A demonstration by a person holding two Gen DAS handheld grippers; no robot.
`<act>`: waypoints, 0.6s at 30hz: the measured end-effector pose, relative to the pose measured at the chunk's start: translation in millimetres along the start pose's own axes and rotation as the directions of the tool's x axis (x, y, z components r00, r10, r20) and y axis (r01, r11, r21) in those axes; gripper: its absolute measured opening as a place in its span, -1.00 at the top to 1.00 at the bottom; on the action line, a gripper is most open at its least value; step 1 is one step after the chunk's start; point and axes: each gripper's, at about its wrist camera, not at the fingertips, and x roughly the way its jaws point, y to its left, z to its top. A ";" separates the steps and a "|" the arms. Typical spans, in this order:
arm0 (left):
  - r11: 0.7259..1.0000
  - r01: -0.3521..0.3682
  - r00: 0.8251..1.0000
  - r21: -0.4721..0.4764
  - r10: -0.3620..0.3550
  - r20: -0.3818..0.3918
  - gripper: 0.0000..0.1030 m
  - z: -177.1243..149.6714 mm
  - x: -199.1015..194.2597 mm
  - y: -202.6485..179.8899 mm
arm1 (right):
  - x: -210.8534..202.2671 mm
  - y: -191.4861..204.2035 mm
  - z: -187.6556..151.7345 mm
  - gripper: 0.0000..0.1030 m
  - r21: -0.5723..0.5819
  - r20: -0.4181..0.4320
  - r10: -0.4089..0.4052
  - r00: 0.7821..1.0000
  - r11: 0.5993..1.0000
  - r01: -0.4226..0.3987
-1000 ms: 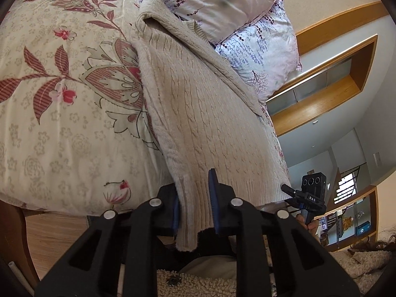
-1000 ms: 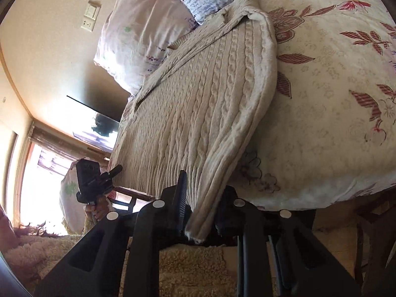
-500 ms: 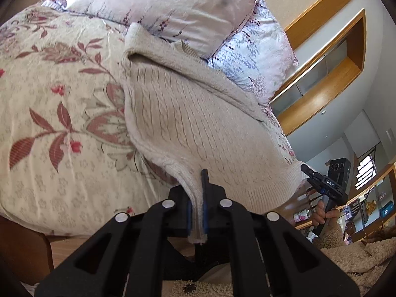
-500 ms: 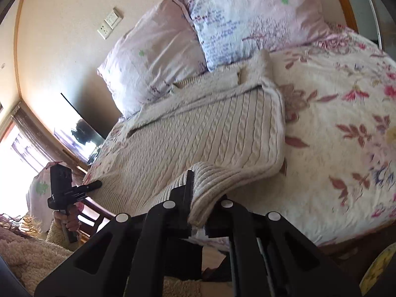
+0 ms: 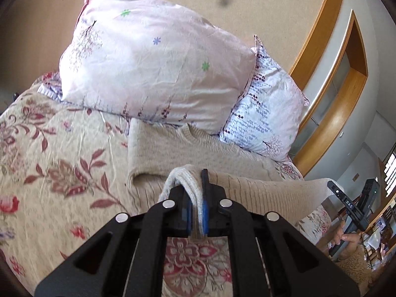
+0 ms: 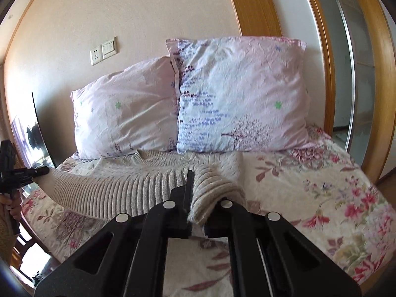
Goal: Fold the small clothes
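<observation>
The beige cable-knit sweater [image 6: 153, 173] lies on the floral bed [image 6: 321, 198] just below the two pillows [image 6: 237, 94], its ribbed hem lifted toward them. The left claw [image 5: 196, 212] and right claw [image 6: 198, 210] each pinch a hem corner. It looks soft, thick and floppy, likely to sag between grips, so the firm ribbed corners seem the best hold.
</observation>
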 end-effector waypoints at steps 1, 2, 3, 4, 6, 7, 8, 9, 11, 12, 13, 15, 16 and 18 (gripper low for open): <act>1.000 -0.011 1.000 0.007 0.011 0.015 0.89 9.2 5.5 -1.0 | 5.4 3.1 6.6 0.89 -0.026 0.021 -0.018 1.000 0.999 0.019; 1.000 -0.023 0.999 0.013 0.022 0.026 0.89 18.0 12.2 -1.7 | 11.1 6.5 12.3 0.89 -0.052 0.039 -0.036 0.999 0.998 0.038; 0.999 -0.034 0.999 0.021 0.034 0.037 0.89 26.1 18.0 -2.5 | 15.4 10.0 17.3 0.89 -0.076 0.056 -0.052 0.997 0.996 0.057; 0.998 -0.049 0.998 0.030 0.048 0.051 0.89 34.4 24.5 -3.4 | 22.2 13.5 23.0 0.89 -0.095 0.071 -0.067 0.995 0.993 0.074; 0.997 -0.070 0.995 0.038 0.068 0.068 0.89 48.8 39.5 -6.0 | 34.9 18.1 33.1 0.89 -0.112 0.091 -0.083 0.992 0.989 0.093; 0.997 -0.076 0.995 0.034 0.074 0.072 0.89 54.8 47.2 -6.4 | 42.5 18.6 38.3 0.89 -0.111 0.099 -0.092 0.991 0.988 0.102; 0.996 -0.081 0.994 0.030 0.079 0.074 0.89 60.5 54.9 -6.7 | 49.8 19.5 42.7 0.89 -0.106 0.101 -0.096 0.990 0.989 0.107; 0.996 -0.086 0.993 0.023 0.084 0.078 0.89 66.3 63.7 -6.6 | 57.3 19.4 46.2 0.89 -0.098 0.103 -0.103 0.989 0.989 0.113; 0.995 -0.095 0.992 0.013 0.094 0.085 0.89 74.6 80.5 -5.2 | 74.0 18.7 51.7 0.89 -0.087 0.103 -0.119 0.988 0.988 0.128; 0.995 -0.099 0.991 0.002 0.098 0.086 0.89 77.9 90.1 -3.1 | 83.3 17.9 53.2 0.89 -0.081 0.100 -0.129 0.987 0.987 0.137; 0.995 -0.103 0.991 -0.008 0.103 0.082 0.89 80.0 99.1 -0.8 | 93.2 16.4 54.1 0.89 -0.071 0.091 -0.135 0.987 0.987 0.142; 0.992 -0.124 0.990 -0.029 0.126 0.065 0.89 81.8 121.1 5.8 | 114.5 10.1 53.2 0.89 -0.041 0.053 -0.142 0.988 0.989 0.144; 0.990 -0.139 0.989 -0.035 0.141 0.048 0.89 80.9 132.1 9.2 | 127.9 4.8 51.9 0.89 -0.019 0.020 -0.143 0.990 0.990 0.143; 0.984 -0.168 0.986 -0.057 0.169 0.000 0.89 76.2 156.4 18.8 | 155.1 -4.7 45.5 0.89 0.024 -0.059 -0.142 0.988 0.989 0.143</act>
